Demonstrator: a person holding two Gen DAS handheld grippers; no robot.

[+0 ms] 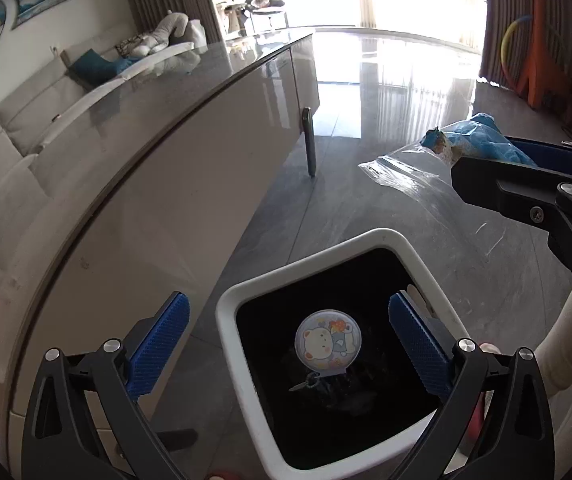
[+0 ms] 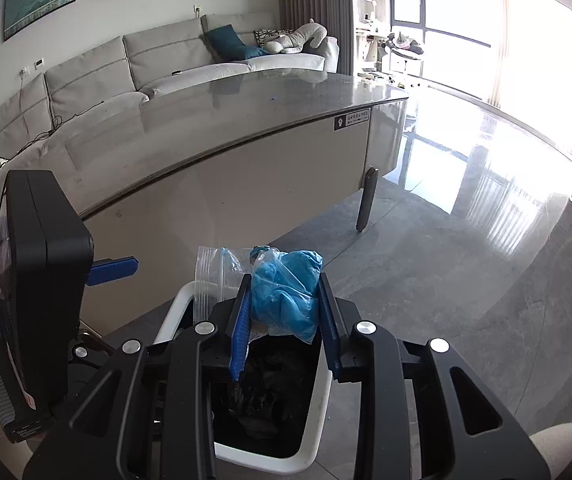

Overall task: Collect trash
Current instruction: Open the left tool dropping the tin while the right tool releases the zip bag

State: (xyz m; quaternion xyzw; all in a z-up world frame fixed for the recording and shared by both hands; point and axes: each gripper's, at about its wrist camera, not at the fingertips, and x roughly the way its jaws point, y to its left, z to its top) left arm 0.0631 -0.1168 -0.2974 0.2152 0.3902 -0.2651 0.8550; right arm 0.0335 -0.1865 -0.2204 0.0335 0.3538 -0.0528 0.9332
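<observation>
Only the left wrist view shows a round bear sticker (image 1: 328,339) in the bin (image 1: 230,300) between the wide-apart left gripper (image 1: 290,344), while the right gripper (image 2: 284,312) clamps a bagged blue wad (image 2: 286,292).

Grey sofa (image 2: 86,76) behind glossy table (image 2: 246,96); orange giraffe (image 1: 538,60).

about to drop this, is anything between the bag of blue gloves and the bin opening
Nothing visible blocks it. The right gripper holds the bag of blue gloves above the open trash bin; the left gripper is off to the side.
</observation>
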